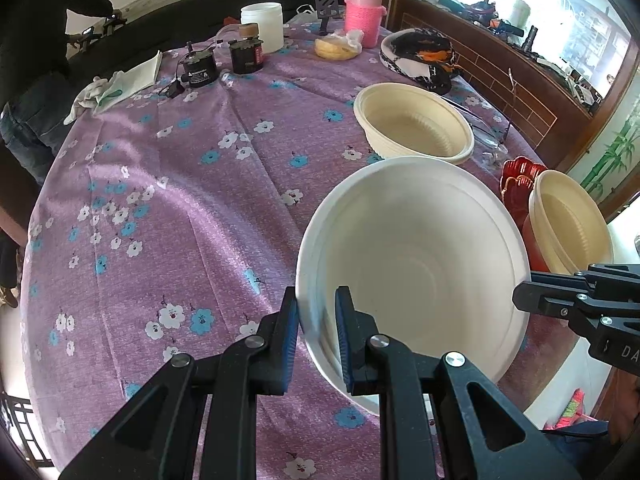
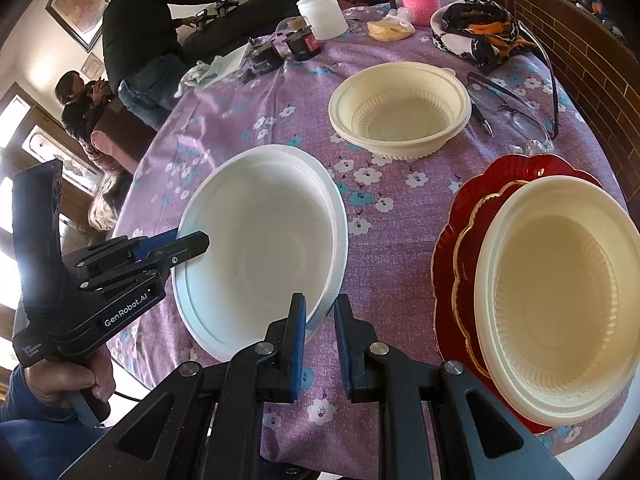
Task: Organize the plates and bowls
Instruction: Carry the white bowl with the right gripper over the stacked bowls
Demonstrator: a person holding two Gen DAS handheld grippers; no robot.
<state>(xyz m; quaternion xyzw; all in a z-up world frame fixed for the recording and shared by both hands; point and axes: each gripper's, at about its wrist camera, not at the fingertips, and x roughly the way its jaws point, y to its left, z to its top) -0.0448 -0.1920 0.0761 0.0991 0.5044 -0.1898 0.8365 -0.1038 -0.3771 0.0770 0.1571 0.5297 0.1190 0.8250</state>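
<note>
both my grippers are clamped on the white bowl: left gripper pinches its rim on one side, right gripper pinches the opposite edge. bowl sits tilted over the purple floral tablecloth. cream bowl is further back, another cream bowl rests on the red plate.

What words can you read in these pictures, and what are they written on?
"GenRobot.AI": white letters on the side of the left gripper.
"Data Acquisition System": tiny white print lower on that same gripper's body, only just readable.
"DA": the start of a word on the right gripper, cut off at the picture's edge.
White label on the black motor: too small to read.
Red label on the dark jar: too blurred to read.
</note>
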